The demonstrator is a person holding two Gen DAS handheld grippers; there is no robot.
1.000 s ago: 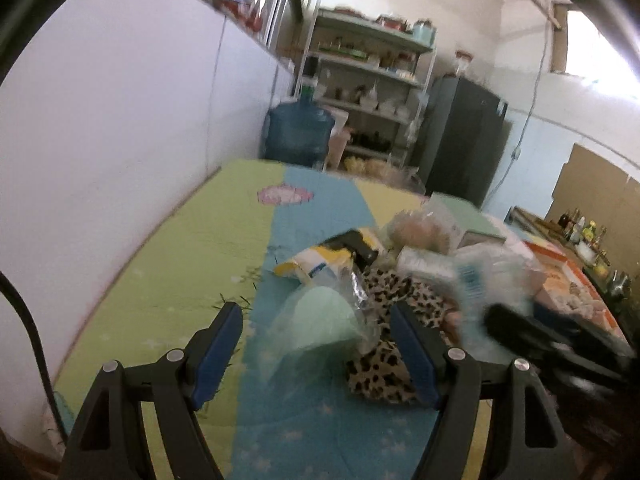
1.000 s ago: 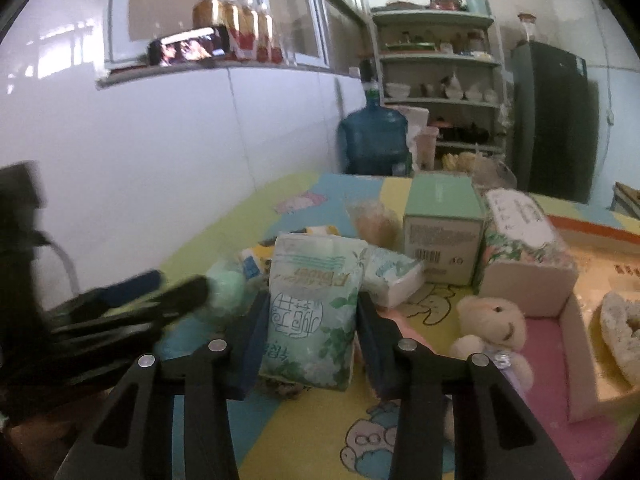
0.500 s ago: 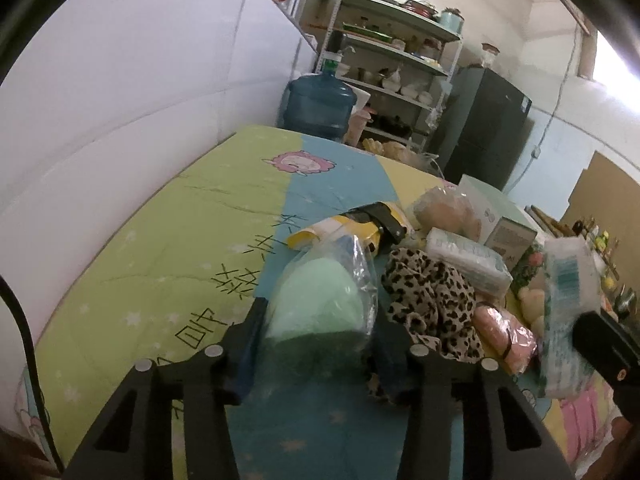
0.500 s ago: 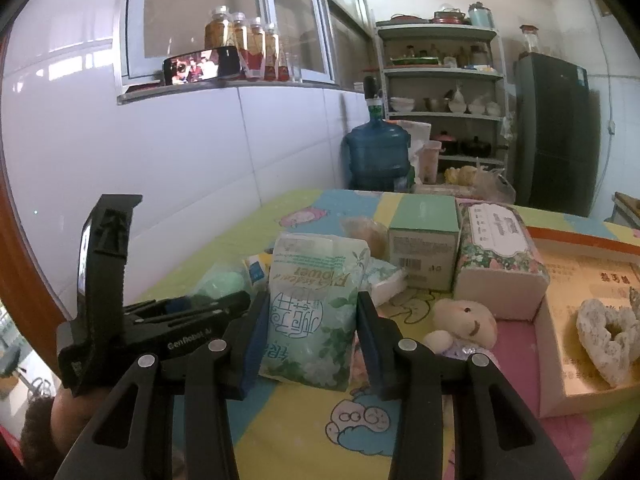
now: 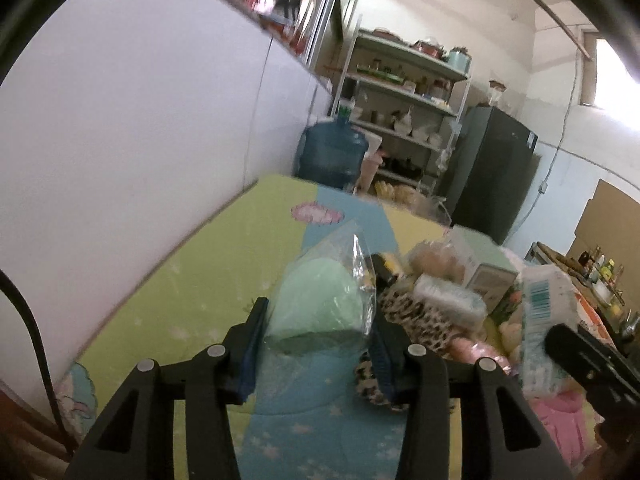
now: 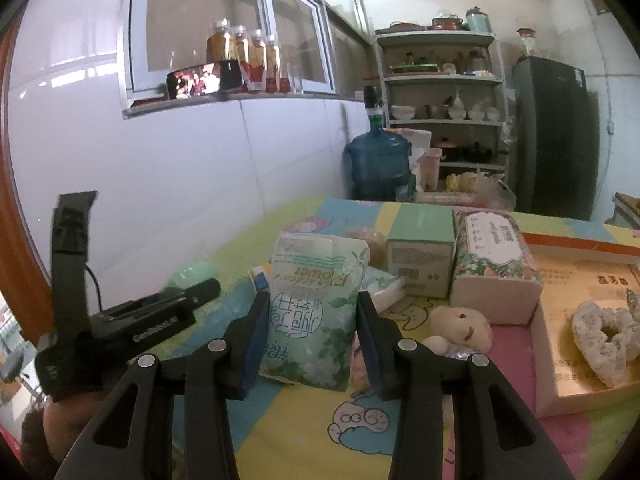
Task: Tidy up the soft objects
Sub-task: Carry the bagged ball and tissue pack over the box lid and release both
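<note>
My left gripper [image 5: 318, 320] is shut on a mint green soft item in a clear plastic bag [image 5: 320, 304] and holds it above the mat. My right gripper [image 6: 310, 312] is shut on a green-printed tissue pack [image 6: 314, 308], lifted off the mat; the pack also shows in the left wrist view [image 5: 544, 320]. A leopard-print cloth [image 5: 416, 320], a wrapped tissue pack [image 5: 448, 296] and a small plush bear [image 6: 460, 324] lie on the mat. The left gripper shows in the right wrist view [image 6: 192, 296].
A colourful mat [image 5: 180, 292] covers the surface beside a white wall [image 5: 140, 140]. A mint box [image 6: 420, 256] and floral tissue box [image 6: 496, 268] stand behind. A cardboard tray [image 6: 576, 280] holds a speckled heart-shaped item [image 6: 600, 336]. A water jug [image 6: 378, 164], shelves and fridge stand behind.
My left gripper closed on the bagged mint item and lifted it off the mat. My right gripper raised the tissue pack slightly and stayed shut on it.
</note>
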